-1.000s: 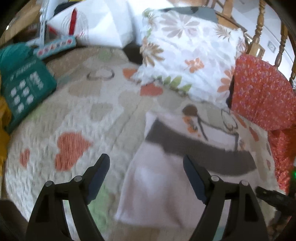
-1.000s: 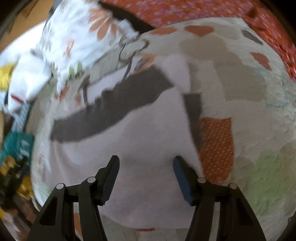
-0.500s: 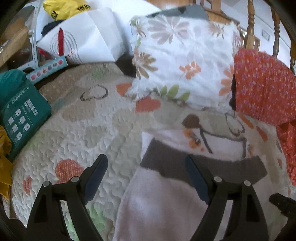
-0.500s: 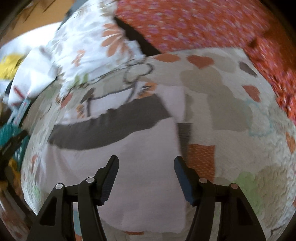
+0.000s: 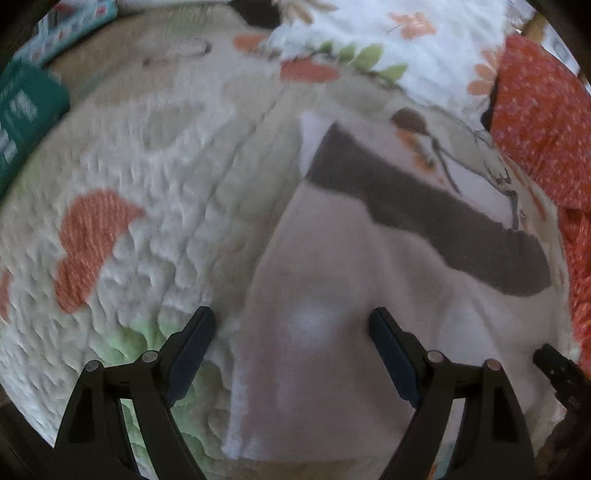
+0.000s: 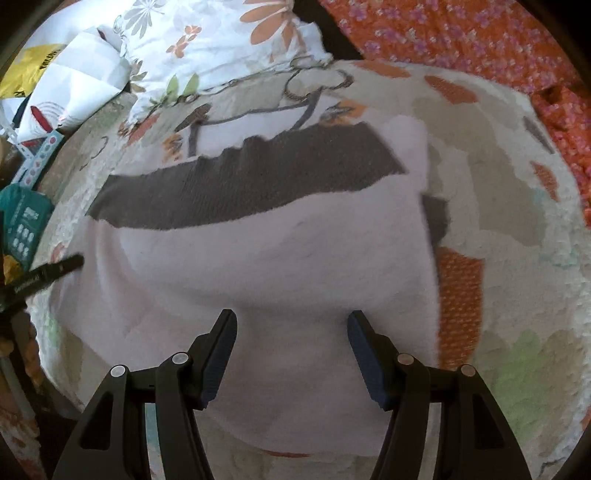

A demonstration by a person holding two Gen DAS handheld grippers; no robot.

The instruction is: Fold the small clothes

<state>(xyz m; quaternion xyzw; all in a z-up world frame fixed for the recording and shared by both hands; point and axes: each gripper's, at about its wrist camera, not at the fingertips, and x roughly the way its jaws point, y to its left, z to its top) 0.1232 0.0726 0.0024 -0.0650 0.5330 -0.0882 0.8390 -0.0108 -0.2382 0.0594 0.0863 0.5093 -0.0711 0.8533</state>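
A small pale pink garment with a dark brown band lies flat on a quilted bedspread. My left gripper hangs open just above the garment's left edge, nothing between its fingers. My right gripper is open too, low over the garment's near middle. The left gripper's fingertip shows at the left edge of the right wrist view. A dark tip of the right gripper shows at the right of the left wrist view.
A white flowered pillow lies beyond the garment, an orange flowered cushion to the right. A teal package sits at the left. White and yellow bags lie far left.
My left gripper has dropped and tipped down toward the garment's left edge, which now fills more of its view. My right gripper has rolled and shifted sideways over the garment.
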